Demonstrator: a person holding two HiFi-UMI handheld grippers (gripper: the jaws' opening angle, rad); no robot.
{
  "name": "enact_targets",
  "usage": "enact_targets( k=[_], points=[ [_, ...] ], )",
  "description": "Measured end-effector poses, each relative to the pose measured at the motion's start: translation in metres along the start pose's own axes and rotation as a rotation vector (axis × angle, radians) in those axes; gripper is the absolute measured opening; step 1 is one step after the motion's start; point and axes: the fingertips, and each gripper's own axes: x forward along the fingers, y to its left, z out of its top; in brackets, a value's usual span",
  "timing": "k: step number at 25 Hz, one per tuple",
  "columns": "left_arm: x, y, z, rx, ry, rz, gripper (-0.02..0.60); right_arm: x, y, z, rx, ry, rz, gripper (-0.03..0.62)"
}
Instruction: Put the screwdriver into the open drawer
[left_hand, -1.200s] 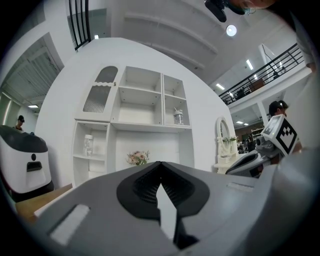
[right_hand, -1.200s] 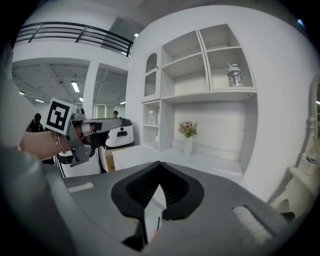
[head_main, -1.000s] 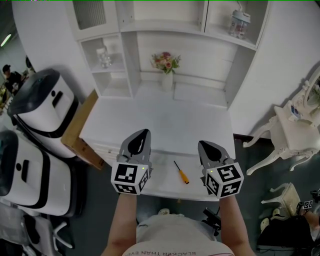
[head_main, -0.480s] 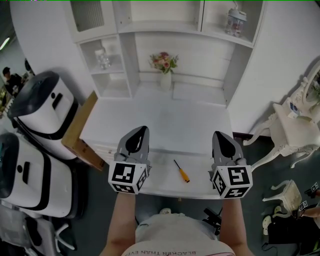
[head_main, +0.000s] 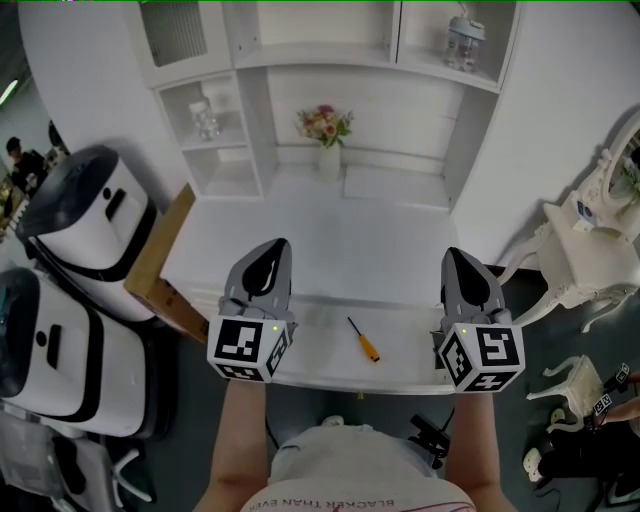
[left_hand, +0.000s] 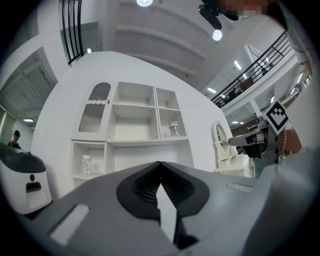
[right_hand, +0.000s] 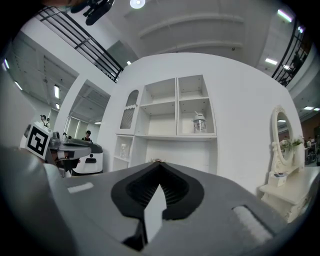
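Observation:
A screwdriver (head_main: 363, 340) with a thin dark shaft and an orange handle lies on the white panel (head_main: 320, 365) that juts out along the front of the white desk (head_main: 320, 240). Whether that panel is the drawer I cannot tell. My left gripper (head_main: 277, 243) hovers to the left of the screwdriver and my right gripper (head_main: 455, 253) to its right, both above the desk and apart from it. In the left gripper view the left gripper (left_hand: 160, 162) has its tips together and nothing between them. The right gripper (right_hand: 159, 161) looks the same in its own view.
A white shelf unit (head_main: 330, 60) stands at the back of the desk, with a vase of flowers (head_main: 325, 130) and a jar (head_main: 462, 40). Two white-and-black machines (head_main: 90, 215) and a leaning wooden board (head_main: 160, 265) are on the left. A white dressing table (head_main: 590, 250) stands at the right.
Both grippers have risen toward the head camera; the right one has also swung out to the right and turned. The screwdriver lies where it was.

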Motion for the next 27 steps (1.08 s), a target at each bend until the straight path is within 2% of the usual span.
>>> enact_targets(
  k=[27],
  points=[
    [-0.011,0.002,0.011,0.008,-0.024,-0.010,0.000,-0.020,0.011,0.006,-0.064,-0.049,0.004,0.001]
  ],
)
